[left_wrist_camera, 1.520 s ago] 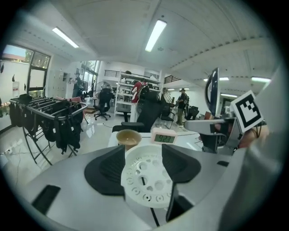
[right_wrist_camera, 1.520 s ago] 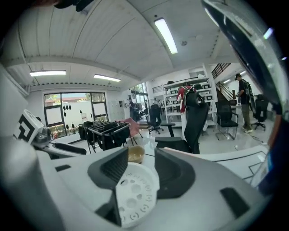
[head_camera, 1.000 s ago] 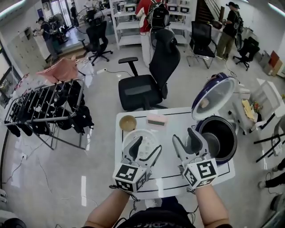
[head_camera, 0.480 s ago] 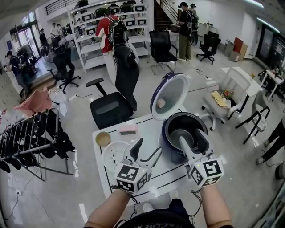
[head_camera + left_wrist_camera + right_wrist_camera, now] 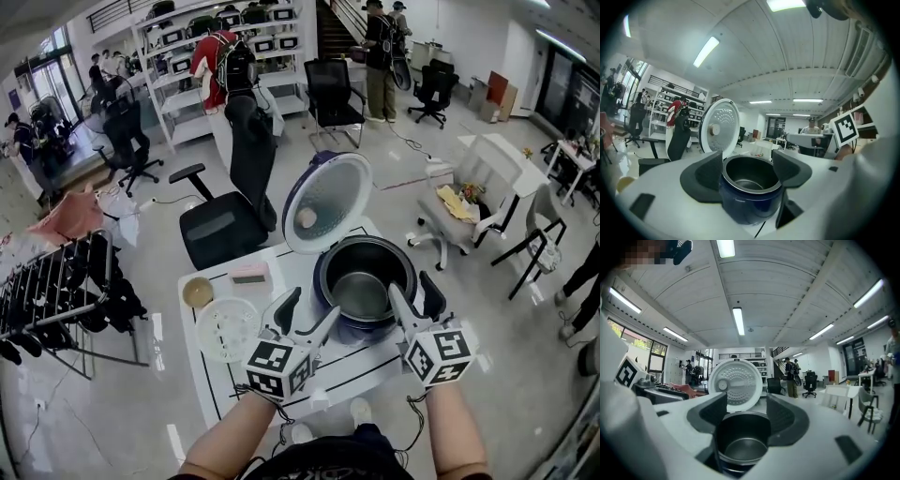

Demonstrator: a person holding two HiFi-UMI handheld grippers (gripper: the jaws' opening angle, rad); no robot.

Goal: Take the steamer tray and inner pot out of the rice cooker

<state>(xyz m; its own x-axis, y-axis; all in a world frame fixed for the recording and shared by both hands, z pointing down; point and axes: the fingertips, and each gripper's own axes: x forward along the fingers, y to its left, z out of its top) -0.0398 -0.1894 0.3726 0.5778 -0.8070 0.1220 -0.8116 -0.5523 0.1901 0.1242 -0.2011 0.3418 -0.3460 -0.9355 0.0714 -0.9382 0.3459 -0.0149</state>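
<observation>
Empty inner pot (image 5: 361, 292) in rice cooker (image 5: 328, 202); left gripper (image 5: 307, 311), right gripper (image 5: 413, 291) spread

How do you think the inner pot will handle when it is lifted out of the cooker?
The inner pot looks like rigid metal, so it should keep its shape. It appears empty, so it is probably fairly light. Its smooth, shiny wall may slip when gripped, and it sits snugly in the cooker, so tilting could jam it.

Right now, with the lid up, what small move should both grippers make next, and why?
Probably ease the open left gripper and right gripper forward to opposite sides of the pot rim. The steamer tray lies on the table, the pot sits in the cooker, and neither gripper holds anything.
</observation>
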